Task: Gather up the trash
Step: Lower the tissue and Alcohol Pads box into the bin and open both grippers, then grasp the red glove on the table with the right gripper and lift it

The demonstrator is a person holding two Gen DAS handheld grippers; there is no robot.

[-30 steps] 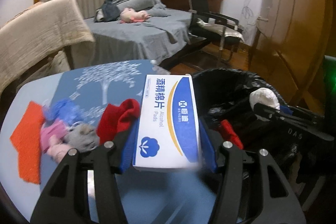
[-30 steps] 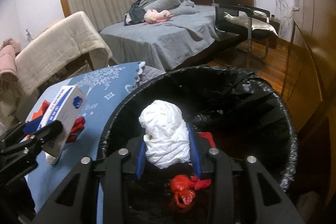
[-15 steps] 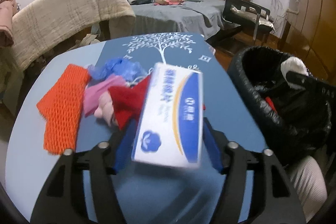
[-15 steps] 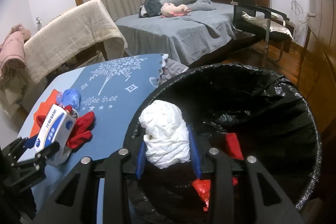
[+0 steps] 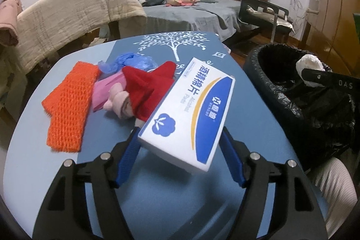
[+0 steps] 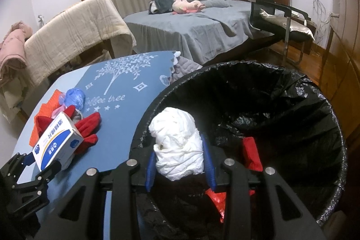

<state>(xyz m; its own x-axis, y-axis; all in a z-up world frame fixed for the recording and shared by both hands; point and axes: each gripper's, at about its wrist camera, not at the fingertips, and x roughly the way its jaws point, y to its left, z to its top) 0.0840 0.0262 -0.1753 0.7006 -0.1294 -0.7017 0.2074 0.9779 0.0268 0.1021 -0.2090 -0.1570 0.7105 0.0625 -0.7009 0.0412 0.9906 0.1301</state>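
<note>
While our right gripper [image 6: 180,164] clamps the white wad [image 6: 177,145] over the bin [image 6: 315,105], we release there; left gripper [image 5: 180,156], just spread, no longer pinches the box [image 5: 191,114].

White-and-blue alcohol pads box [image 5: 191,114] tilted above table, crumpled white wad [image 6: 177,145] over black-lined bin [image 6: 292,105]

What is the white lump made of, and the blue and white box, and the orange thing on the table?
White lump: looks like crumpled paper or thin plastic; it has soft matte creases. Blue and white box: printed cardboard, smooth with sharp folded edges. Orange thing: probably foam or plastic netting, given its open mesh holes.
</note>
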